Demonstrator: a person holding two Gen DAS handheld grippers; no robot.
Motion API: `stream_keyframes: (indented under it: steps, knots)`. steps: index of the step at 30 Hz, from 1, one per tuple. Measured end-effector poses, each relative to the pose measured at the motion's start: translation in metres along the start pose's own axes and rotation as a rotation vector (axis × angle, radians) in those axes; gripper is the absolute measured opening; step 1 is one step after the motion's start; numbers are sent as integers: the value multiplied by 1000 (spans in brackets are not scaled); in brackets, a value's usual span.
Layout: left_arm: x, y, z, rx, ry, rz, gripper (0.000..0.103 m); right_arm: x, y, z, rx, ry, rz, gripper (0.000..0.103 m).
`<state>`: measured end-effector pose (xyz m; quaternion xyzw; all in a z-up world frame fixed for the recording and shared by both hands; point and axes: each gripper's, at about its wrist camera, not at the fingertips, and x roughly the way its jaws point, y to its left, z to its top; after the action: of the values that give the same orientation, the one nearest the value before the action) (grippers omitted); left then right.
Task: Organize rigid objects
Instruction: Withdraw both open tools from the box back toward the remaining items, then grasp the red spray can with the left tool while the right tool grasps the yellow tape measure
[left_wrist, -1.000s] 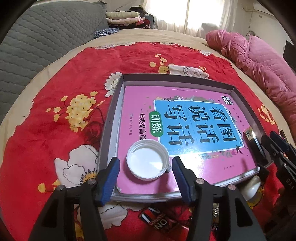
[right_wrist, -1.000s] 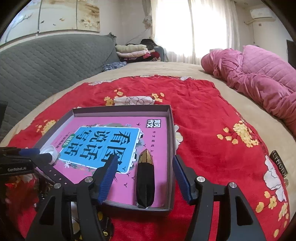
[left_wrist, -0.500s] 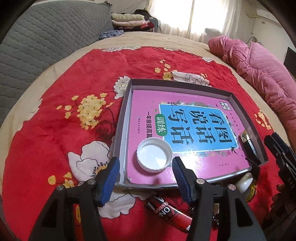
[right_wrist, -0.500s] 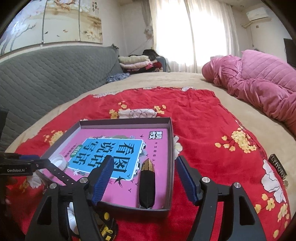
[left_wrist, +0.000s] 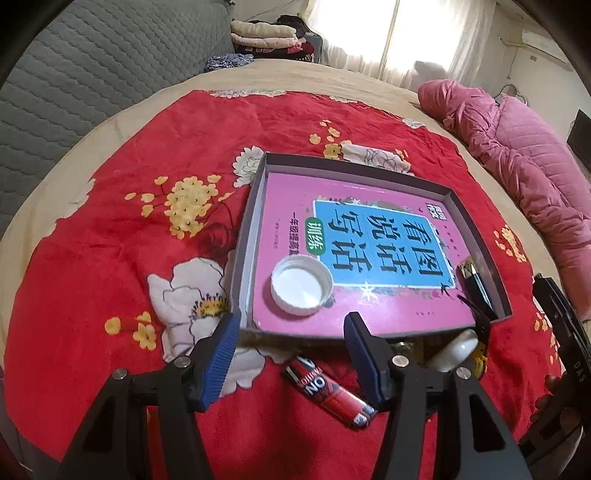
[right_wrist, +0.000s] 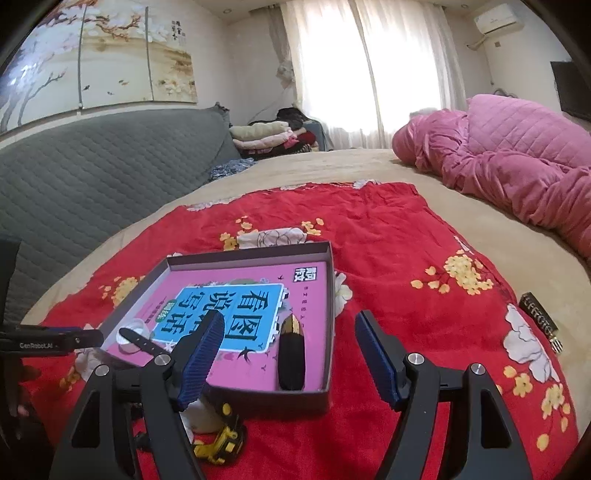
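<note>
A shallow grey box holds a pink book, a white plastic lid and a black-and-gold object. The box, book, lid and black-and-gold object also show in the right wrist view. My left gripper is open and empty, just short of the box's near edge. My right gripper is open and empty, above the box's near corner. A red cylinder lies between my left fingers.
A white rounded object and a yellow toy vehicle lie in front of the box on the red floral blanket. A pink quilt lies at the right. A grey padded headboard stands at the left.
Both grippers have drawn back and risen from the box. The lid and the black-and-gold object stay in the box, now farther from the fingers. More of the room shows.
</note>
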<state>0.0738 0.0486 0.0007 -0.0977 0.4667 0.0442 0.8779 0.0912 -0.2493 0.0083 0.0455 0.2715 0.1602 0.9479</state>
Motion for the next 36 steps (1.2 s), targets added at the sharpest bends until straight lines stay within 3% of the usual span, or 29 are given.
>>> stream_keyframes:
  steps: [9,19,36]
  knots:
    - [-2,-4,-13,6,27,-15,59,-14,3,-14,57,82,10,75]
    - [3,-6,-31,0,75,-23,59,-21,15,-23,19,125,4,75]
    - [13,-42,-60,102,151,-65,59,-19,22,-29,-1,159,11,75]
